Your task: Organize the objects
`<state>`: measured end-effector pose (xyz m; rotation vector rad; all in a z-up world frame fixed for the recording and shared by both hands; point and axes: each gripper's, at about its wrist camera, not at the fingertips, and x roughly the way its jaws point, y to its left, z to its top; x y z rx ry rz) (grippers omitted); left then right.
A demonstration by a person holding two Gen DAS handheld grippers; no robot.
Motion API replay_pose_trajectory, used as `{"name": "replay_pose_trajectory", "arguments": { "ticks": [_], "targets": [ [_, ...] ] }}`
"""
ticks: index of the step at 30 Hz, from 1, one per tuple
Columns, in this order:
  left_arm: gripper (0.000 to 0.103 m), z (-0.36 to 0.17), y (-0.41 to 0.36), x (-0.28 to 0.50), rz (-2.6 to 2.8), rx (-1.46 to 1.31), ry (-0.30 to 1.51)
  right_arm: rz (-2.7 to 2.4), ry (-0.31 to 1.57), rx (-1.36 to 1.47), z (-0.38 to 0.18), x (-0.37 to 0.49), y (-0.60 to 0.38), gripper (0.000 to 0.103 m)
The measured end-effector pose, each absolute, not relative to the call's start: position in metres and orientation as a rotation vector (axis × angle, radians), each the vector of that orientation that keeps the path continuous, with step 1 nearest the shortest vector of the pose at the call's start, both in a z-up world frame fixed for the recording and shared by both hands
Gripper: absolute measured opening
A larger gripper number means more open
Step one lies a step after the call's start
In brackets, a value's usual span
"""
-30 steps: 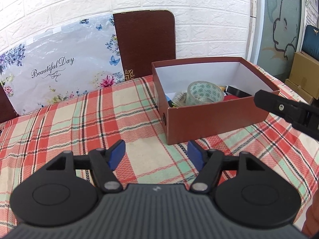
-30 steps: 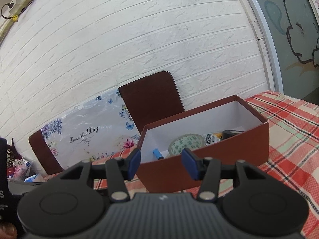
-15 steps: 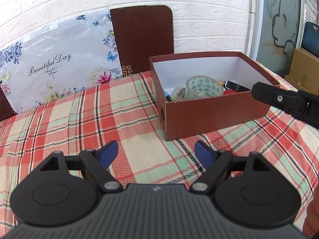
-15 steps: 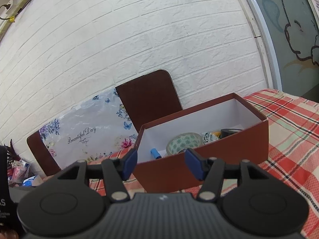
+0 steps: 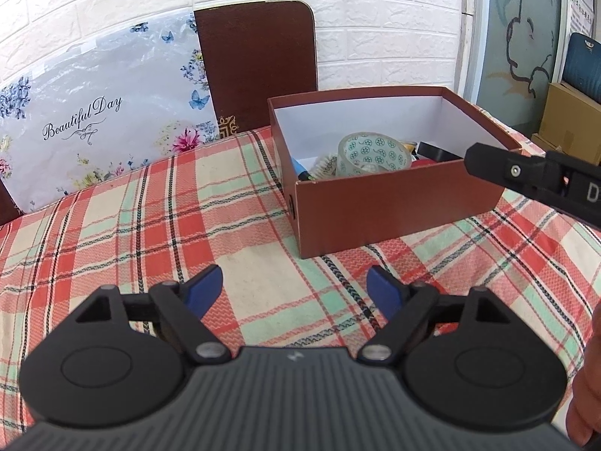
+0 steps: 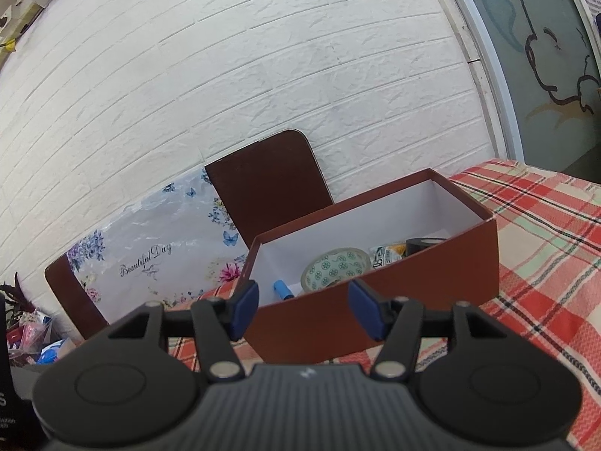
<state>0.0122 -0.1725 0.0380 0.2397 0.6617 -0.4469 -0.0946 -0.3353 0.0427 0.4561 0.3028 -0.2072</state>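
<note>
One brown box [image 5: 394, 203] w/ tape roll [image 5: 372, 154] inside sits on plaid-clothed bench [image 5: 150, 225], white brick wall [image 6: 263, 94] behind. Left gripper [image 5: 295, 287] jaws wide, just opened further, empty; right gripper [image 6: 302, 308] jaws approx half open, empty.

White brick-pattern wall [image 6: 285, 75] fills twelve o'clock — a brown chair back [image 5: 257, 67] against it; cartoon-painted glass panel [image 6: 544, 56] at two o'clock.

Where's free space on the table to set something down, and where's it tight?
Free: the checked tablecloth left of the brown box, back to the floral panel, and the strip between the box and the left hand-held gripper. Crowded: the box's near end, with the tape roll. Its far end looks bare.
</note>
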Motion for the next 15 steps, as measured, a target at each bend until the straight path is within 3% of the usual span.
{"name": "replay_pose_trajectory", "arguments": {
  "ticks": [15],
  "targets": [
    [0.097, 0.025, -0.173, 0.019, -0.421, 0.251, 0.714, -0.201, 0.351, 0.464, 0.031, -0.086, -0.336, 0.057]
  ]
}}
